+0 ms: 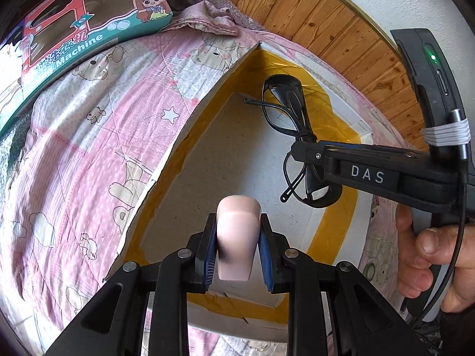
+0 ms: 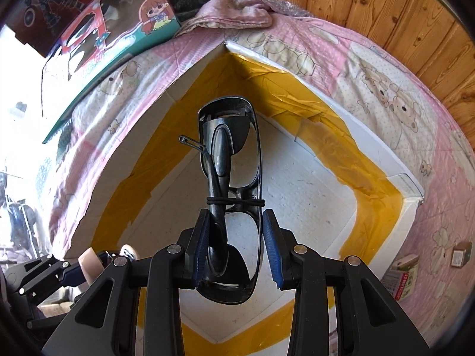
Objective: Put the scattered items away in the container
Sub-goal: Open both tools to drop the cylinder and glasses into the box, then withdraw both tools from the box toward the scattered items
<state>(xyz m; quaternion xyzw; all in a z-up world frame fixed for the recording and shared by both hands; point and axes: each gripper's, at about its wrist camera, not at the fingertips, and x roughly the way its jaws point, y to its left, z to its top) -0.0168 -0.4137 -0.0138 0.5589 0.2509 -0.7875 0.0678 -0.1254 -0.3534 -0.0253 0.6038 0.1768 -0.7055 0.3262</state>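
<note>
The left gripper (image 1: 236,249) clamps a pale pink bottle (image 1: 236,234) over the white foam box (image 1: 207,160), while the right gripper (image 2: 234,252) grips folded black glasses (image 2: 230,178) above it. A toy washing-machine carton (image 1: 74,38) lies near the box on the pink quilt (image 1: 74,163), with two small cartons (image 2: 430,270) beside the box's right wall.

Your open box (image 2: 190,95) sits on the quilt (image 2: 371,68) — toy carton (image 2: 118,29) behind it to the left, small packets (image 2: 403,279) on the quilt to its right.

Count so far: two grippers, the left gripper (image 1: 236,255) with one pale pink bottle (image 1: 236,237) between its fingers, the right gripper (image 2: 234,252) with one pair of black glasses (image 2: 230,207). One white box (image 2: 297,195) below both, two small cartons (image 2: 400,279) off right.
</note>
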